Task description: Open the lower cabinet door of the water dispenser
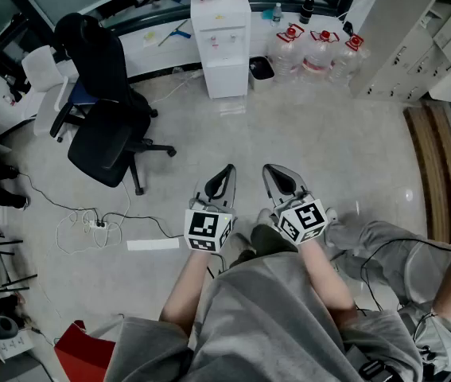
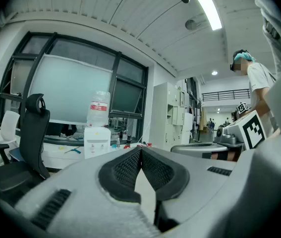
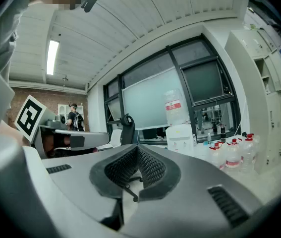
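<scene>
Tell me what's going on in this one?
A person stands holding the left gripper and the right gripper side by side in front of them. Both are shut and empty. The water dispenser stands across the floor against the counter, well out of reach, and its lower cabinet door looks closed. An office chair sits to its left and water bottles to its right.

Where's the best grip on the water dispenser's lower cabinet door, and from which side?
From here the lower cabinet door is a flat front panel of the water dispenser, facing the person: come straight at the front and pinch a free vertical edge. No handle or hinge side can be made out. Water bottles crowd its right, so the left edge looks easier.
</scene>
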Demonstrator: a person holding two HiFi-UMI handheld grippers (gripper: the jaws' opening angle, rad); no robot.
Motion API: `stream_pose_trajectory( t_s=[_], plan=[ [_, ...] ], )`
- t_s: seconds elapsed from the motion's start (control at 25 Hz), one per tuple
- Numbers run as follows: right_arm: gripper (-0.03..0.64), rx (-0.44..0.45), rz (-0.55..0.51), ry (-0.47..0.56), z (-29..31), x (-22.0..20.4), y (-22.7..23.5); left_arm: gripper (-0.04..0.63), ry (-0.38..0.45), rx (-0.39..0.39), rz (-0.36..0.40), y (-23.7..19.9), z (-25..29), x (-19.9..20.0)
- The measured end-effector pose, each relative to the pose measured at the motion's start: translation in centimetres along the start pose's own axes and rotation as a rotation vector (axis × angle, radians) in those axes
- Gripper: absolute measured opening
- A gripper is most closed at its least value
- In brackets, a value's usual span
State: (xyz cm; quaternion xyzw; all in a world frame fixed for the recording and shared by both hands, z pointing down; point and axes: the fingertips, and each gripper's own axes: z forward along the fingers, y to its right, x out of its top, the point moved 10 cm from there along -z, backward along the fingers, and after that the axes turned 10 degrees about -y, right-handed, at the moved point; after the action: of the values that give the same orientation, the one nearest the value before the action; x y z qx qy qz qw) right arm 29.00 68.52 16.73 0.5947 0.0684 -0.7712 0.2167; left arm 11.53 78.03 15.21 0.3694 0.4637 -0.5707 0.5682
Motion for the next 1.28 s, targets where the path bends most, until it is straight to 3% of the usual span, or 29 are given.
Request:
stream_pose_trajectory(
  t_s=[0.32,0.68,1.28],
  plan=[
    [0.011,0.0,-0.043,-0.016,1.5,-0.1,1.1,0.009,-0.012,-0.018,-0.01,-0.4,2.1,-0.5],
    [0.012,0.017,-0.036,-0.006,6.1,1.2,5.8,0.009,-0.054,-0.022,-0.008,-2.8,7.9,0.9],
    [0.011,0.032,-0.01,0.032,12.1,5.5,17.2,0.009,-0.093,-0.042,0.097,-4.1,21.1,6.6]
  ],
)
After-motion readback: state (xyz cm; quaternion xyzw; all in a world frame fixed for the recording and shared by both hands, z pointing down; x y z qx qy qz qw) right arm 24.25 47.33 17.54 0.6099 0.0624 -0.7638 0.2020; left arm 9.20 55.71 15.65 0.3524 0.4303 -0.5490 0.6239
